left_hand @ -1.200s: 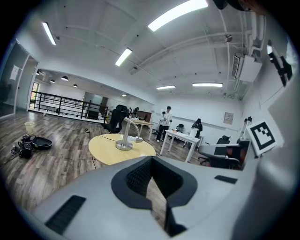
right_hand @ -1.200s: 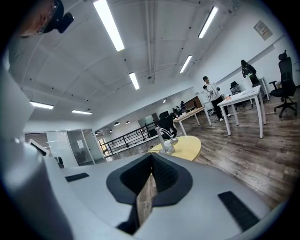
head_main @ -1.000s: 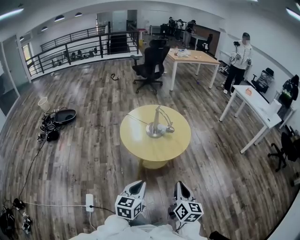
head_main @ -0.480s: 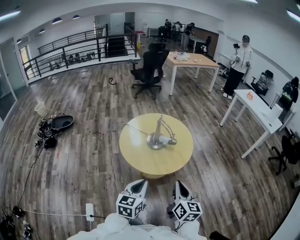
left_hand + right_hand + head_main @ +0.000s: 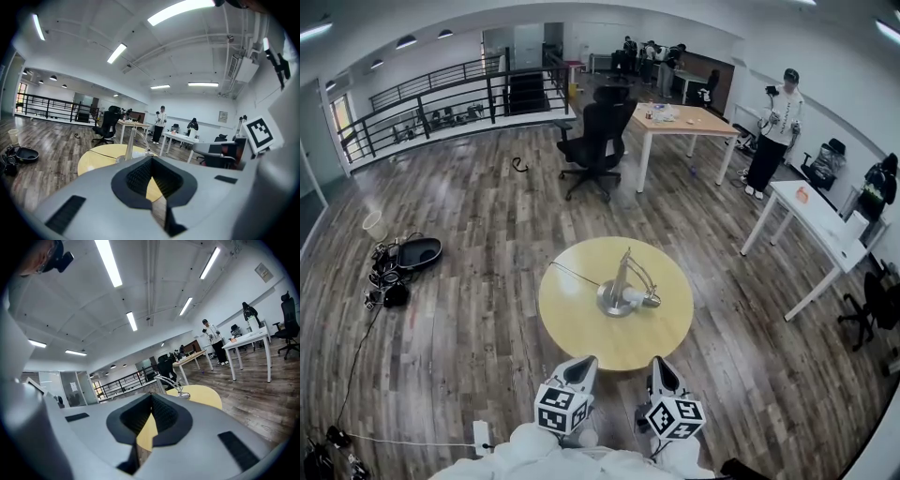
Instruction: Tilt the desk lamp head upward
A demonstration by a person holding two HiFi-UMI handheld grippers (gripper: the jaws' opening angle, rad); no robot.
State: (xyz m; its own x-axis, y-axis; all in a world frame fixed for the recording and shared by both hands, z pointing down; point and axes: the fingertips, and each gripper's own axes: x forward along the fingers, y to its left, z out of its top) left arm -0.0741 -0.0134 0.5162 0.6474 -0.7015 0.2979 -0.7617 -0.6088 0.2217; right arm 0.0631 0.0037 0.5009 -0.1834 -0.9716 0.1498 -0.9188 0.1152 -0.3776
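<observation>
Approach stage, likely; lamp untouched. Desk lamp [image 5: 622,281] stands mid round yellow table [image 5: 572,333], head [image 5: 649,300] drooping low at right. Left gripper [image 5: 583,365], right gripper [image 5: 661,368]: jaws together, empty, near table edge. Next: reach in, open jaws, raise head.

- Table [image 5: 581,330]: sits lower and larger in the head view than a second ago. Its near rim now meets the gripper tips, where a broad strip of floor lay between them before. The pedestal seen earlier under the near rim no longer shows.
- Lamp [image 5: 622,281]: has come down the frame with the table, nearer both grippers.
- Left gripper [image 5: 585,362], right gripper [image 5: 660,364]: tips now at the table's rim in the head view, formerly over floor well short of it.
- Power strip [image 5: 480,433]: has slid toward the bottom edge.
- Bin [image 5: 370,223], bags [image 5: 411,253]: have shifted left and down.
</observation>
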